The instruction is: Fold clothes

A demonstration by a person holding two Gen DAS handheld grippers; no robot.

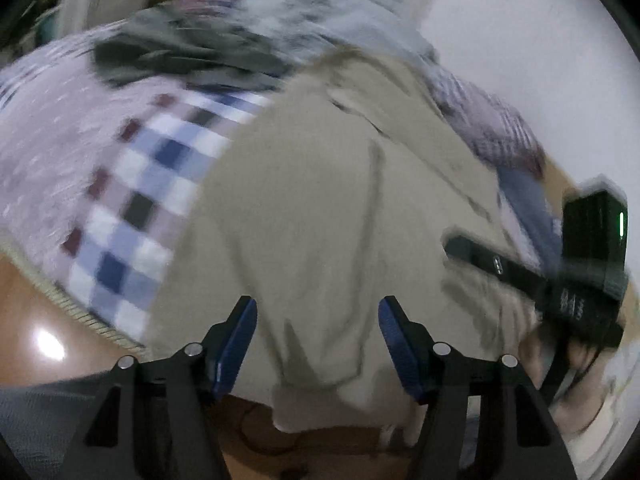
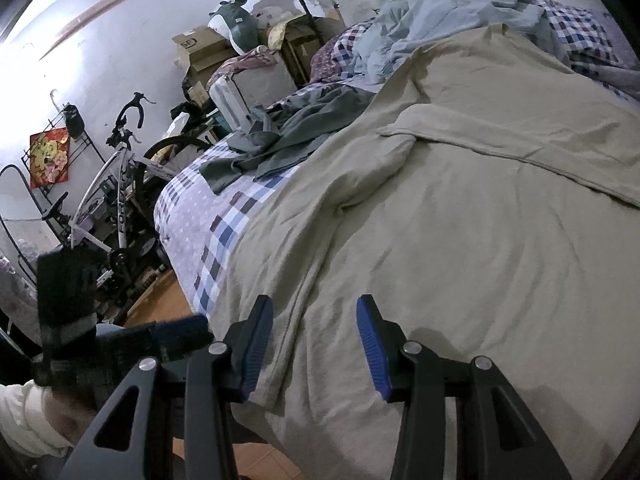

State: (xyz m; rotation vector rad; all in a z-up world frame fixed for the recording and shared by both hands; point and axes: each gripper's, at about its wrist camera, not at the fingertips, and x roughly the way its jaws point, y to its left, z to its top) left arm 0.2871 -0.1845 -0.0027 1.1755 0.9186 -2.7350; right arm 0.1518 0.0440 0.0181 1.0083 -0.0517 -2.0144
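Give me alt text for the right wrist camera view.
An open right tool hovers over a beige garment spread on a checked bedsheet. A grey garment lies crumpled beyond it, and a bicycle stands beside the bed.

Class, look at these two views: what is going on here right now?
A person holds a gripper in each hand over a bed and is folding clothes. A beige garment lies spread on the checked bedding, one part already folded over its top. The left gripper and right gripper are both open above the garment's near edge, gripping nothing. A grey garment and a pale blue one lie crumpled further back, not yet folded.
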